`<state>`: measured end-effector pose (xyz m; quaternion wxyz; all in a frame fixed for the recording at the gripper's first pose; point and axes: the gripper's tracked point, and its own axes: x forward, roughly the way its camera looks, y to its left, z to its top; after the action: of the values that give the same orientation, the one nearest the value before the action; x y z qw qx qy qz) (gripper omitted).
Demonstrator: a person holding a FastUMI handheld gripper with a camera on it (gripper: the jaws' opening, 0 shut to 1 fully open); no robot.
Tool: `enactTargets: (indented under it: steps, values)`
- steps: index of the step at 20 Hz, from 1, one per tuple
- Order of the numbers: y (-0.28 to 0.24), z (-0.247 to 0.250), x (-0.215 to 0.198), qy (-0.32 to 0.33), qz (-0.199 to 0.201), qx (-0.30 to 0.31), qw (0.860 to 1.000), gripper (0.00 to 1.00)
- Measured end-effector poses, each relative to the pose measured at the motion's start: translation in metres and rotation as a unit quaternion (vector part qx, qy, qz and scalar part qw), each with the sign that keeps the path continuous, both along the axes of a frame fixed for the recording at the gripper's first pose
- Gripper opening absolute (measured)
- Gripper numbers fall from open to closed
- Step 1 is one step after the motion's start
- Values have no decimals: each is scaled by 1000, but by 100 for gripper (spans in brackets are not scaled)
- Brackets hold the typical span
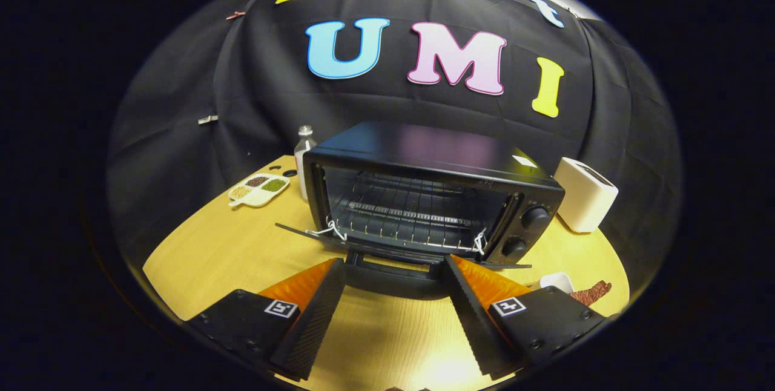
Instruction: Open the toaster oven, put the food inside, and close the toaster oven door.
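A black toaster oven [424, 155] stands on the wooden table just ahead of my fingers, its door [393, 255] folded down flat toward me. The wire rack [405, 212] inside is bare. My gripper [395, 265] is open, its two fingertips spread on either side of the door's handle [393, 267] without touching it, and nothing is between them. A brown ridged piece of food [592, 292] lies on the table to the right of the right finger, beside a small white dish [557, 282].
A white pop-up toaster [586, 194] stands right of the oven. Left of it are a clear bottle [303, 155] and a white divided dish of grains [258, 189]. The round table's edge [157, 282] curves close on the left.
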<state>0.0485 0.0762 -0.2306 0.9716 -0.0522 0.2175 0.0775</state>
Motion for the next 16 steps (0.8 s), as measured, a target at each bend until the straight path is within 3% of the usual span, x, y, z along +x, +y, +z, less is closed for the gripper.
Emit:
enactTargets:
  steps: [9, 16]
  values:
    - [-8, -69, -47, 122, -4, 45, 991, 99]
    - [-22, -29, -55, 78, 22, 43, 996, 99]
